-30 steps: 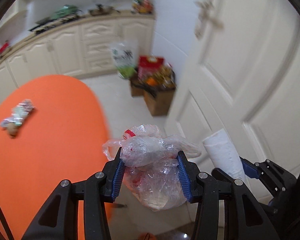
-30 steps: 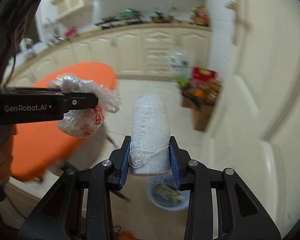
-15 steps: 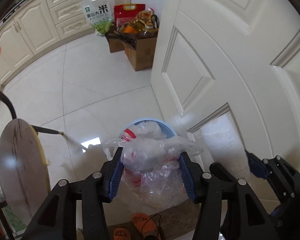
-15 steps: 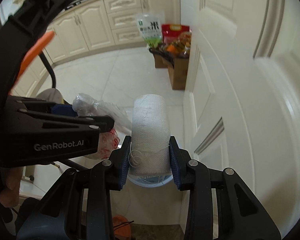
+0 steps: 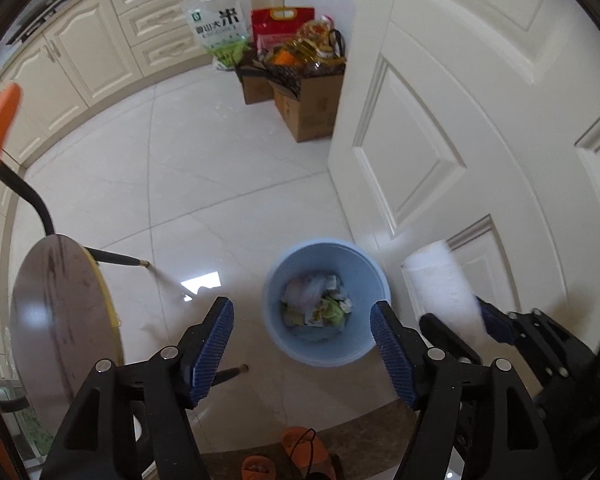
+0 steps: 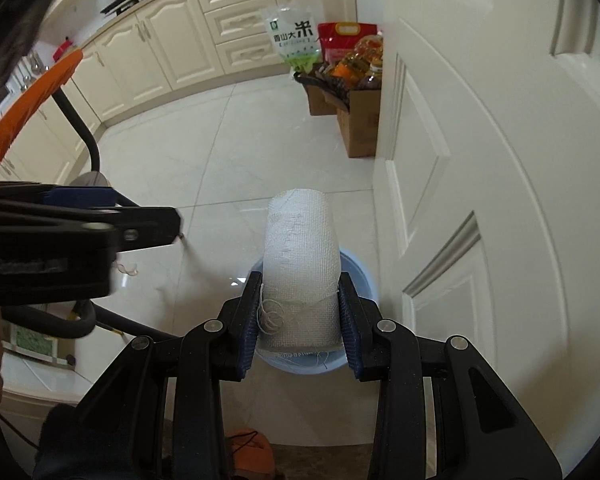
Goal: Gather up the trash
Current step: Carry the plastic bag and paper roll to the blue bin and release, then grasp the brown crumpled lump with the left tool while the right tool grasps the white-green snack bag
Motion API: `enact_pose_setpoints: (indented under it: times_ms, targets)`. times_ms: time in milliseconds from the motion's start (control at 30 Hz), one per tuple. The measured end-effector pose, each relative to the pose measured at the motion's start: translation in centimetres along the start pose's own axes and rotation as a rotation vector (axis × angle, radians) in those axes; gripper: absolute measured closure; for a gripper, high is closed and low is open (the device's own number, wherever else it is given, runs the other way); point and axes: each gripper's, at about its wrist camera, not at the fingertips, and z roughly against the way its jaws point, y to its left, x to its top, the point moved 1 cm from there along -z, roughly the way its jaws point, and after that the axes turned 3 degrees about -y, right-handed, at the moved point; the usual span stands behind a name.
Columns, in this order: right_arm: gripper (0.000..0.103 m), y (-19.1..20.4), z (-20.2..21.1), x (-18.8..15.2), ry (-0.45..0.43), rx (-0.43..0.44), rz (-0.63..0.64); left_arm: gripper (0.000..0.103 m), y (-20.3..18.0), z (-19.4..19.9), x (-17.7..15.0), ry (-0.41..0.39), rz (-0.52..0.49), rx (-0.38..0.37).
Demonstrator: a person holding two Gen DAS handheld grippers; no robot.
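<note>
The left tool [image 5: 302,340] hangs over the blue bin [image 5: 324,354] with its blue pads spread wide and nothing between them; its jaws have just been opening, and the crumpled plastic bag it carried half a second ago is gone from its grasp. In the left wrist view the bin sits dead centre between the fingers, steeply below, which is why the tool points down as it does: whatever it lets go falls straight in. The bin already holds a heap of crumpled wrappers and paper [image 5: 316,310] (which piece is the bag just dropped I cannot tell).

The right tool [image 6: 300,316] is pinching a roll of white woven cloth [image 6: 300,264], gripped near its lower end, loose threads dangling at the left pad. From the right wrist view the roll stands up toward 12 o'clock and hides most of the bin, whose rim [image 6: 358,268] peeps out at either side, so this tool too seems lined up over the opening. The left tool's body juts in at 9 o'clock there.

The bin stands on the tiled floor [image 5: 204,184] just beside the white door [image 5: 480,120]. At 12 o'clock, well apart, cardboard boxes [image 5: 308,104] of groceries sit by the cabinets [image 5: 100,40].

By my judgement, the roll goes next, once released above the rim.
</note>
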Motion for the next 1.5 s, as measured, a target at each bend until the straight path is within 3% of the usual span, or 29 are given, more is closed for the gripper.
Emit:
enact_pose_setpoints:
  times_ms: [67,133,300,433,500,667,867,1067,1200,1433,1500]
  targets:
    - [0.056,0.1,-0.5,0.4,-0.005,-0.013,-0.006,0.036,0.1,0.9,-0.2,-0.012,0.006,0.001]
    - [0.03,0.3,-0.3,0.9,-0.009,-0.027,-0.021,0.036,0.4,2.5,-0.5,-0.032,0.017,0.008]
    - [0.025,1.5,3.1,2.0,-0.074,-0.035,-0.017,0.036,1.2,7.6,-1.8,-0.1,0.039,0.002]
    - [0.022,3.7,8.0,3.3,-0.148,-0.016,-0.001,0.034,2.0,12.8,-3.3,-0.176,0.064,-0.028]
    - [0.013,5.1,10.4,3.8,-0.187,-0.012,0.014,0.032,2.5,15.9,-4.3,-0.233,0.069,-0.033]
    - [0.008,11.4,17.1,5.8,-0.294,0.036,0.124,0.018,5.8,23.0,-7.3,-0.37,0.1,-0.039]
    - [0.0,21.5,21.2,9.1,-0.361,0.097,0.289,0.009,12.4,29.3,-11.4,-0.501,0.165,0.054]
    - [0.0,31.8,18.5,12.8,-0.334,0.107,0.428,0.008,21.8,30.5,-14.0,-0.532,0.321,0.201]
    - [0.0,37.1,14.9,14.5,-0.296,0.13,0.508,0.008,27.8,29.1,-14.7,-0.505,0.444,0.232]
    - [0.0,40.9,6.8,17.3,-0.195,0.144,0.514,0.01,32.1,22.9,-12.8,-0.395,0.52,0.265]
    - [0.0,41.0,5.0,17.8,-0.182,0.144,0.502,0.017,32.9,20.9,-11.6,-0.355,0.53,0.265]
